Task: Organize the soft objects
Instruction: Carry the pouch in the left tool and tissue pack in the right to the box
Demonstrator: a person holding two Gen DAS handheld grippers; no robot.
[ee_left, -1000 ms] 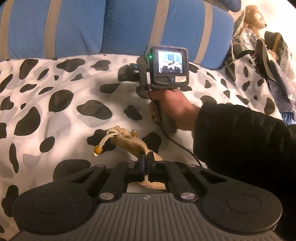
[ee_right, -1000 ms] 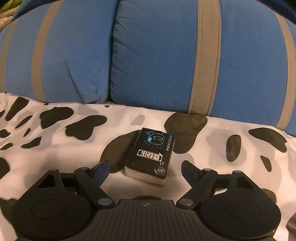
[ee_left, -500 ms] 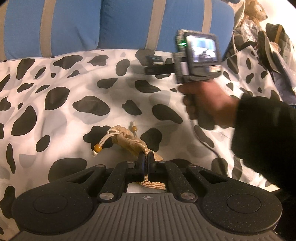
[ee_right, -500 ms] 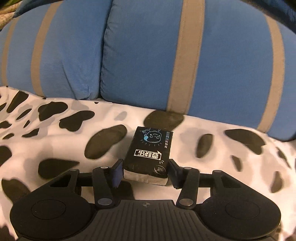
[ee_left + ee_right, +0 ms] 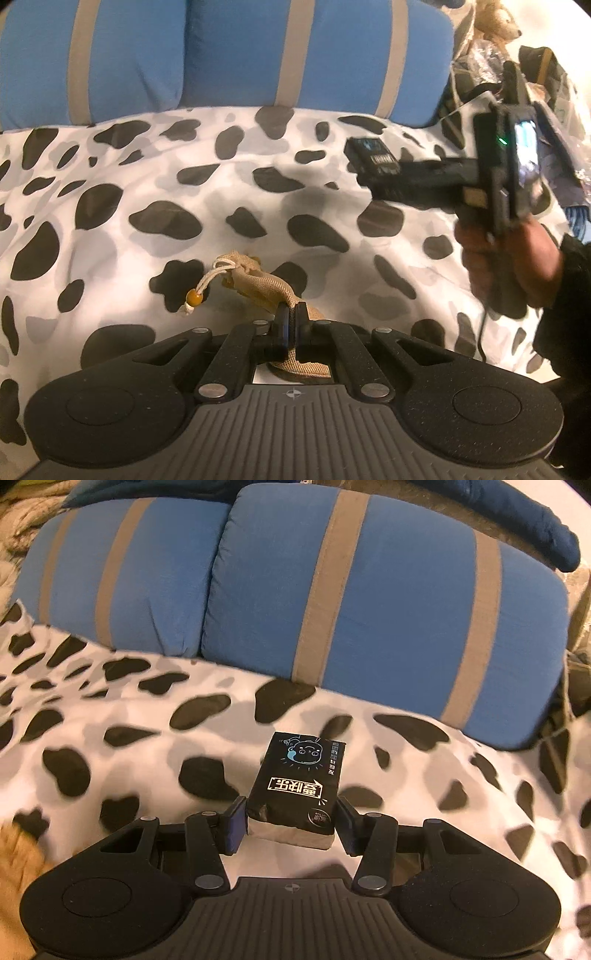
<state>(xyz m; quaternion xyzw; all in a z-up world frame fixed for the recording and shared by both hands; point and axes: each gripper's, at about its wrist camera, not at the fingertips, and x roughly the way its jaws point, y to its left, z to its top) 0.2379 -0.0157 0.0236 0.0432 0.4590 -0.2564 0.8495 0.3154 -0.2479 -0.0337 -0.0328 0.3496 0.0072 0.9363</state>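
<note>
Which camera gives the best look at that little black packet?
The right wrist view: the black tissue packet sits close up between the right gripper pads, print readable. The left wrist view shows it small and distant.

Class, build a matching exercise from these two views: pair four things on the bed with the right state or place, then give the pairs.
1. burlap pouch
2. black tissue pack
3. blue cushions
4. orange bead

A. propped behind the spotted blanket
B. pinched in the left gripper
C. hanging on the pouch's cord
D. clamped in the right gripper

Pairs: 1-B, 2-D, 3-A, 4-C
</note>
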